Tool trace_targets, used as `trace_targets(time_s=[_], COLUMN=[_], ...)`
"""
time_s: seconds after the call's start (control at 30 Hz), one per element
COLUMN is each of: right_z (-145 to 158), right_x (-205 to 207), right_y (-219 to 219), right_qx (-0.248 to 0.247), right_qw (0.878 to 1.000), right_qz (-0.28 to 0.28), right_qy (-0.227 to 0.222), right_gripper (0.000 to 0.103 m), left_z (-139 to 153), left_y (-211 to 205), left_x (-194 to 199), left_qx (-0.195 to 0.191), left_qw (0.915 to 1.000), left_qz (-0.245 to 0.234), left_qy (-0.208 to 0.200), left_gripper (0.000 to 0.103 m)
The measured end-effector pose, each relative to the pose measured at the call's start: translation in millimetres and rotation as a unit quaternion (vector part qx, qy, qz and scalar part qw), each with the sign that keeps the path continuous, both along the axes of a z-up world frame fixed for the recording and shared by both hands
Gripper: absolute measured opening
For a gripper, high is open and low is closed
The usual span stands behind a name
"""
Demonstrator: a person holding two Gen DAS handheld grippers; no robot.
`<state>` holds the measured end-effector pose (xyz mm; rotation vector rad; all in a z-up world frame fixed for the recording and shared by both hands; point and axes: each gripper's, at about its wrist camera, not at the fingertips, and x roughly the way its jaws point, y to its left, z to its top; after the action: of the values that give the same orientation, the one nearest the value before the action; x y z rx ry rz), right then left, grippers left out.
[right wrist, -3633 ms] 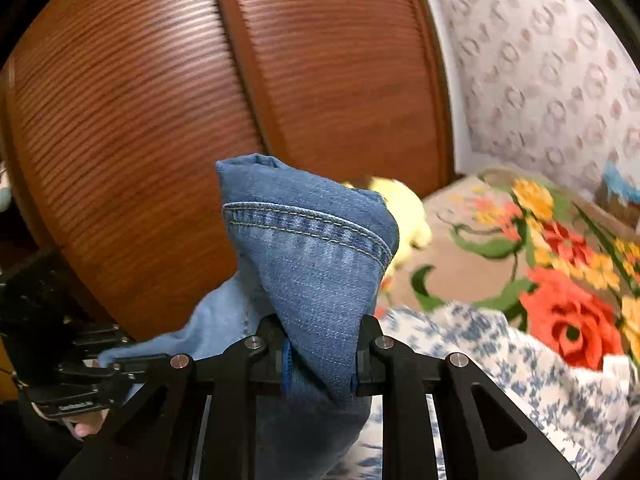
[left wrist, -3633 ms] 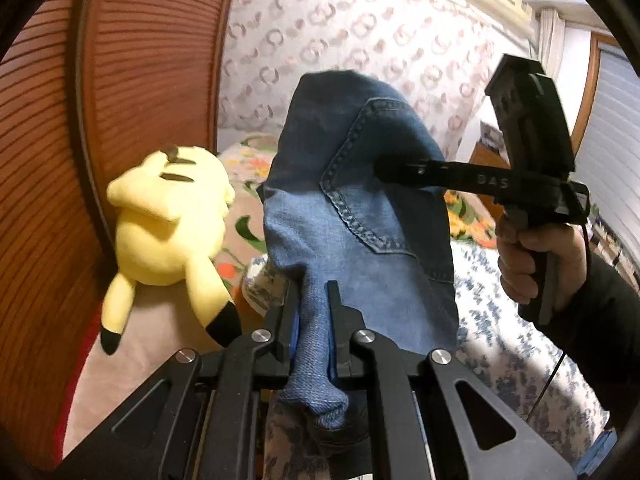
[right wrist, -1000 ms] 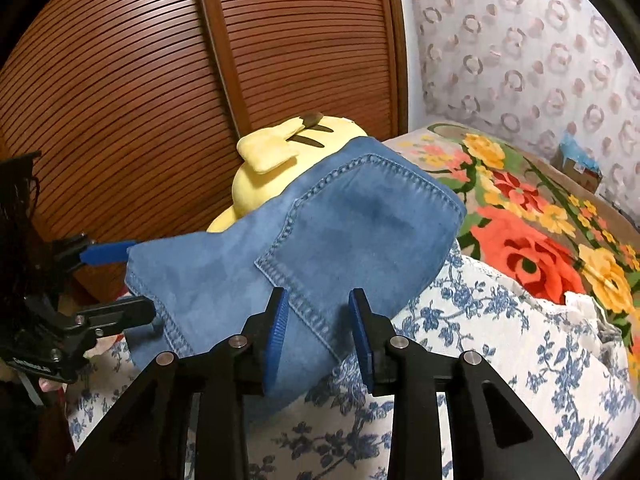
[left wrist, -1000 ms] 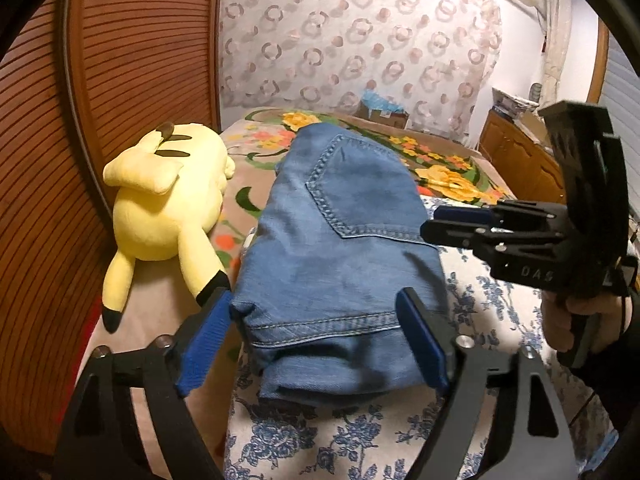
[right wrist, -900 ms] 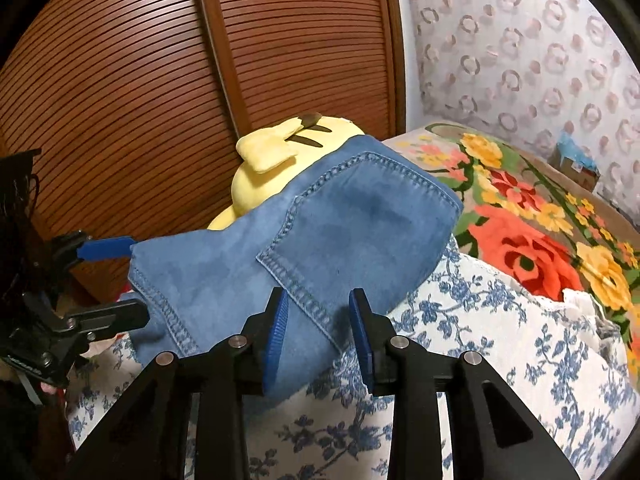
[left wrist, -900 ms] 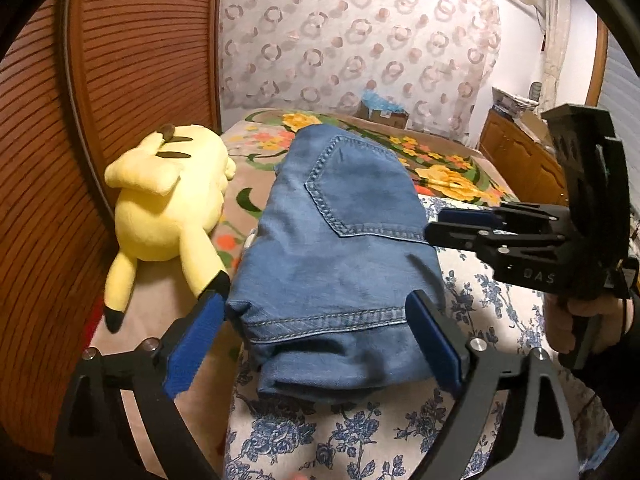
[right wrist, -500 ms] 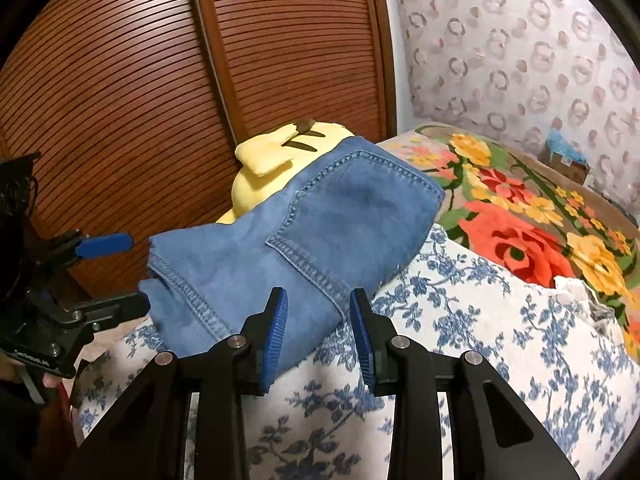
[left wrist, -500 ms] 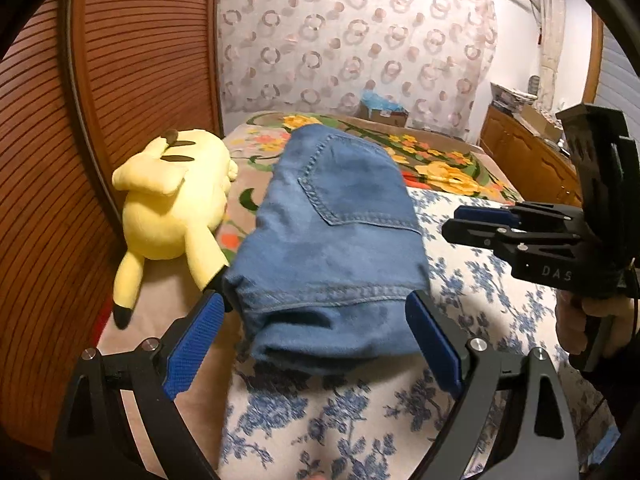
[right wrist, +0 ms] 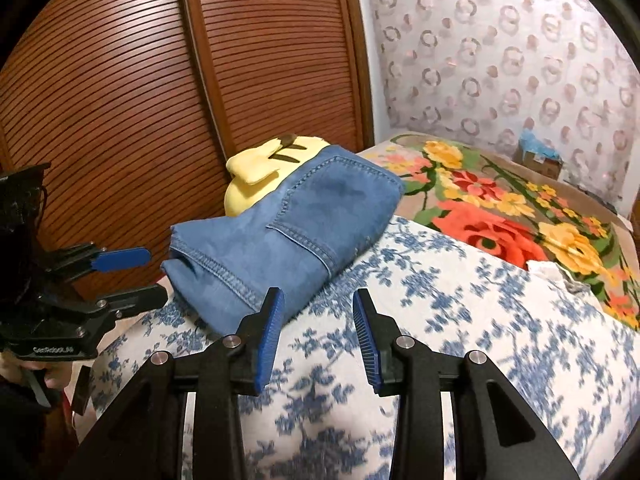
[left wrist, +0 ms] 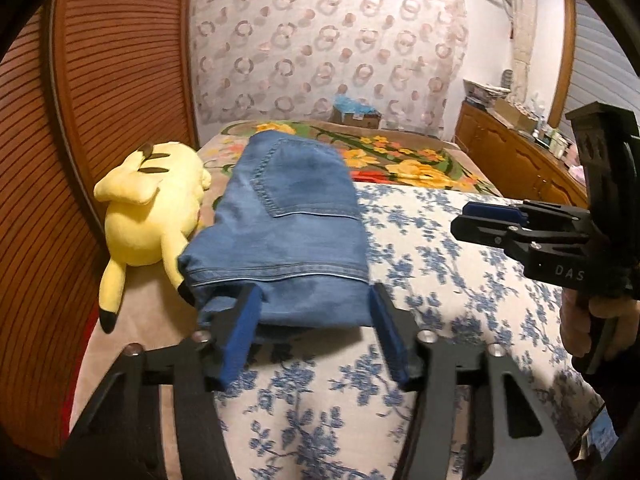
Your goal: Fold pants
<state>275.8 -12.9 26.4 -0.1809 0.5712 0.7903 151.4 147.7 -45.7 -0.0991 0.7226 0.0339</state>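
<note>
The folded blue jeans [left wrist: 288, 224] lie on the bed, back pocket up, near the left edge; they also show in the right wrist view [right wrist: 292, 232]. My left gripper [left wrist: 314, 332] is open and empty, just short of the jeans' near edge. My right gripper [right wrist: 316, 330] is open and empty, a little back from the jeans' near corner. Each gripper appears in the other's view: the right one [left wrist: 492, 220] at the right, the left one [right wrist: 132, 276] at the left.
A yellow plush toy [left wrist: 152, 208] lies against the jeans' left side, beside the brown slatted wardrobe doors [right wrist: 200, 80]. The bed has a blue-flowered white cover [left wrist: 432, 248] and a bright floral blanket [right wrist: 500, 208] behind. A wooden cabinet [left wrist: 516, 160] stands at the far right.
Both grippers let go of the jeans, which now lie folded on the bed. Both have drawn back from them; the left jaws have narrowed a little.
</note>
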Motion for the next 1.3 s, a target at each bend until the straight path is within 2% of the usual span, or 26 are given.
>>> trace_targets(time_s=[0.03, 0.07, 0.37, 0.47, 0.57, 0.63, 0.7, 0.73, 0.87, 1.0, 1.23, 1.3], right_z=[0, 0, 4, 6, 9, 11, 12, 12, 12, 11, 6, 5], right_x=[-5, -10, -45, -56, -69, -77, -85, -89, -101, -110, -125, -129], right_y=[-5, -11, -68, -86, -102, -110, -119, -125, -139, -150, -171, -177], right_qx=[0.002, 0.003, 0.016, 0.02, 0.024, 0.027, 0.03, 0.032, 0.037, 0.04, 0.041, 0.042], right_qw=[1.0, 1.0, 0.998, 0.997, 0.996, 0.995, 0.994, 0.994, 0.992, 0.991, 0.989, 0.988], right_qz=[-0.004, -0.01, -0.061, -0.077, -0.089, -0.096, -0.101, -0.104, -0.112, -0.12, -0.141, -0.147], right_qy=[-0.001, -0.003, -0.013, -0.017, -0.021, -0.025, -0.028, -0.03, -0.032, -0.033, -0.032, -0.03], right_gripper=[0.037, 0.038, 0.039, 0.039, 0.04, 0.04, 0.041, 0.041, 0.041, 0.043, 0.054, 0.056], left_z=[2, 3, 18, 23, 30, 34, 36, 39, 42, 39, 30, 27], left_y=[-5, -9, -53, -65, -77, -84, -92, -95, -107, -114, -129, -131], left_x=[-1, -2, -9, -11, -14, -16, -19, -21, -24, -27, -35, -37], left_qx=[0.0, 0.001, -0.008, -0.013, -0.017, -0.02, -0.018, -0.018, 0.002, 0.007, 0.033, 0.022], left_qw=[1.0, 0.9999, 0.9981, 0.997, 0.9954, 0.9941, 0.9934, 0.9928, 0.9938, 0.9942, 0.9954, 0.9958], left_qz=[-0.005, -0.01, -0.051, -0.064, -0.077, -0.087, -0.094, -0.094, -0.087, -0.087, -0.074, -0.074], left_qy=[-0.002, -0.004, -0.032, -0.04, -0.054, -0.061, -0.064, -0.072, -0.07, -0.063, -0.053, -0.05], left_gripper=[0.053, 0.045, 0.044, 0.057, 0.08, 0.083, 0.1, 0.103, 0.103, 0.103, 0.103, 0.103])
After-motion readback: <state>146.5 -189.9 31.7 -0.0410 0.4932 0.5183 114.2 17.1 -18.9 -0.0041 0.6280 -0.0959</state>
